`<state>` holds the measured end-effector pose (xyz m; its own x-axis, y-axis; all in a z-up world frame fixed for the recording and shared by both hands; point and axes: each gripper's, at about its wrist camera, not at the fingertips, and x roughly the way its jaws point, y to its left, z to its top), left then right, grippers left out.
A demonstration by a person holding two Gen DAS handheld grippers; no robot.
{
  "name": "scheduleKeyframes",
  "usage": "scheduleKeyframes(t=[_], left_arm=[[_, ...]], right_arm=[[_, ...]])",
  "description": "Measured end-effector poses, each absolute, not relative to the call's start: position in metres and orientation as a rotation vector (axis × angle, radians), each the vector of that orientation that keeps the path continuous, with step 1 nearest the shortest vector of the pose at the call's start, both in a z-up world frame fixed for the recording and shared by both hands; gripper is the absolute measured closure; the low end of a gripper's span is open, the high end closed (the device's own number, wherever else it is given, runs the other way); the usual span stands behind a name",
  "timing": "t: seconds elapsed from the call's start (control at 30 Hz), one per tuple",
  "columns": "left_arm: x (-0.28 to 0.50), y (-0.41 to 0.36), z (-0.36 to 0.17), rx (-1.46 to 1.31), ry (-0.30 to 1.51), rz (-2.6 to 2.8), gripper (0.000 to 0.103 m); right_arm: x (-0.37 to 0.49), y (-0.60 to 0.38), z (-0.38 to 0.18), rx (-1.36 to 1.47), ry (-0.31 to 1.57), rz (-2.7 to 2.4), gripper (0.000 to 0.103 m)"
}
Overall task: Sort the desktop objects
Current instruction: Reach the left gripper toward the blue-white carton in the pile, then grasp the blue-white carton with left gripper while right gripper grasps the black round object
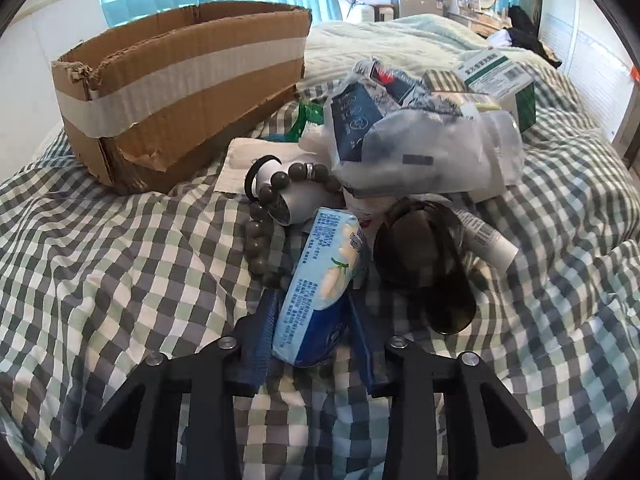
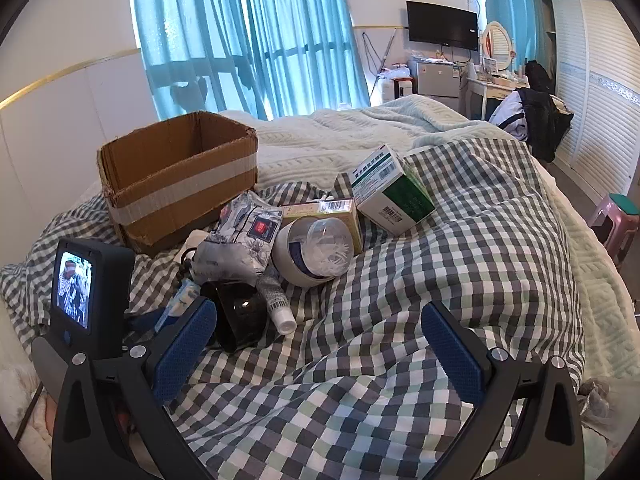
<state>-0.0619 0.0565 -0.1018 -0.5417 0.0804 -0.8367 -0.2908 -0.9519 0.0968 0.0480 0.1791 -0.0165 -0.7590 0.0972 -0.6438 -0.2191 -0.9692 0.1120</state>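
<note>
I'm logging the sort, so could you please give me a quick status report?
Left gripper shut on blue tissue pack. Right gripper open, empty, over checked cover. Cardboard box open. Bead bracelet lies against the pack.

Cardboard box (image 2: 178, 176) stands behind the clutter pile on the bedspread (image 2: 440, 280).

Each tool (image 2: 318, 354) has black arms, silver screws; ridged blue pads (image 2: 452, 350).
</note>
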Motion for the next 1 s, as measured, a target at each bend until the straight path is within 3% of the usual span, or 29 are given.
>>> scheduleKeyframes(t=[0.2, 0.53, 0.77, 0.83, 0.87, 0.9, 1.0], left_arm=[[-0.057, 0.039, -0.086, -1.301, 0.190, 2.609, 0.082], [-0.054, 0.002, -0.066, -1.246, -0.037, 2.718, 0.082], [-0.065, 0.000, -0.084, -1.380, -0.083, 2.621, 0.082], [-0.067, 0.000, -0.089, -1.408, -0.084, 2.605, 0.079], [-0.067, -0.001, -0.090, -1.413, -0.092, 2.600, 0.071], [-0.067, -0.002, -0.091, -1.417, -0.105, 2.595, 0.055], [-0.068, -0.001, -0.094, -1.390, -0.111, 2.491, 0.033]], right_arm=[[0.043, 0.173, -0.019, -1.048, 0.245, 2.794, 0.000], [0.020, 0.140, -0.034, -1.201, 0.039, 2.815, 0.000], [-0.004, 0.121, -0.048, -1.328, -0.082, 2.817, 0.010], [-0.012, 0.116, -0.055, -1.389, -0.109, 2.822, 0.013], [-0.013, 0.113, -0.057, -1.412, -0.122, 2.829, 0.015], [-0.015, 0.109, -0.060, -1.433, -0.137, 2.837, 0.016], [-0.019, 0.101, -0.066, -1.483, -0.192, 2.843, 0.016]])
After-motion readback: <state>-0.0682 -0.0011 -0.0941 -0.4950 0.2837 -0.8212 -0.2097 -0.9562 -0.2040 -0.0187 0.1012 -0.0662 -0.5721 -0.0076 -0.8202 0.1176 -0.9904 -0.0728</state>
